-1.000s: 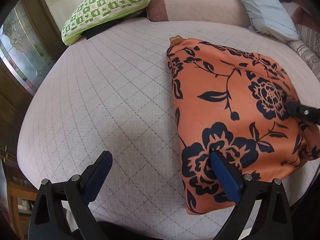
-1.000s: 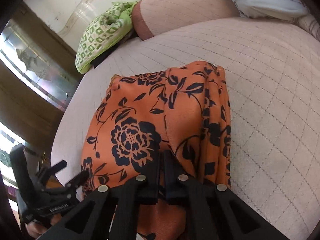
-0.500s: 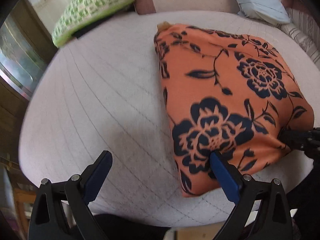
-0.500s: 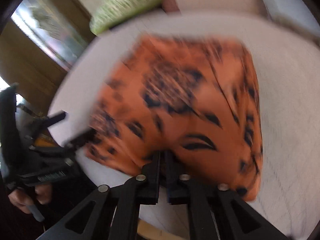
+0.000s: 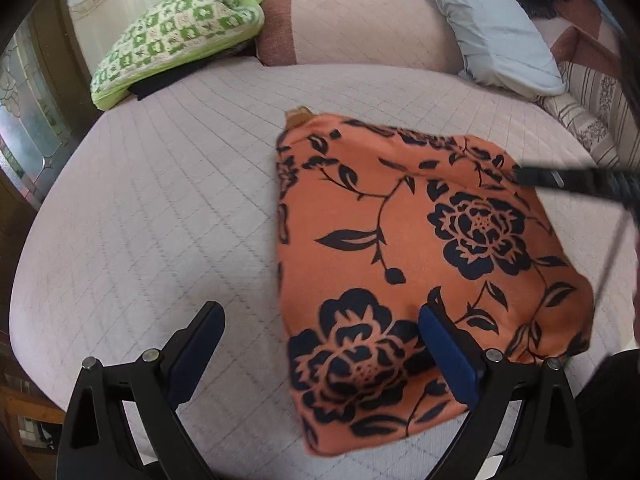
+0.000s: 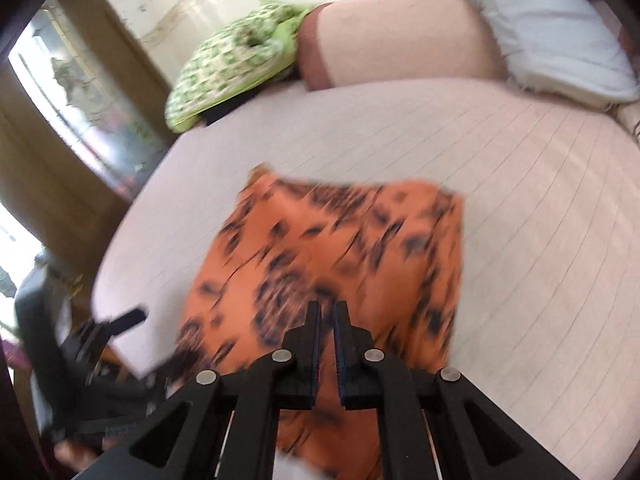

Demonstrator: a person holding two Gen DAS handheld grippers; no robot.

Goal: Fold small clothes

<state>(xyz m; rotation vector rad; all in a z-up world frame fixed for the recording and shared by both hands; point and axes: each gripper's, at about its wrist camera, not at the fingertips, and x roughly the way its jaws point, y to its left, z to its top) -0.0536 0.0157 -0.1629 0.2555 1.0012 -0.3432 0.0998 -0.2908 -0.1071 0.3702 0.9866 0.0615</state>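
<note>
Orange cloth printed with dark navy flowers (image 5: 420, 248) lies folded into a rough square on the quilted pale pink bed (image 5: 160, 208), toward its near right part. One far corner shows a small tan tab. The left claw (image 5: 320, 344) stands wide open above the bed's near edge; its right blue pad (image 5: 448, 356) overlaps the garment's near part in the view, while the left pad is over bare quilt. Whether that pad touches the fabric cannot be told. The right claw (image 6: 327, 320) is closed, its two dark fingers almost together with only a thin slit between them and nothing gripped, hanging over the garment's near half in a blurred view. At the far side lie a green patterned pillow (image 5: 176, 36), a pink bolster (image 5: 360, 28) and a pale blue pillow (image 5: 496, 28).
</note>
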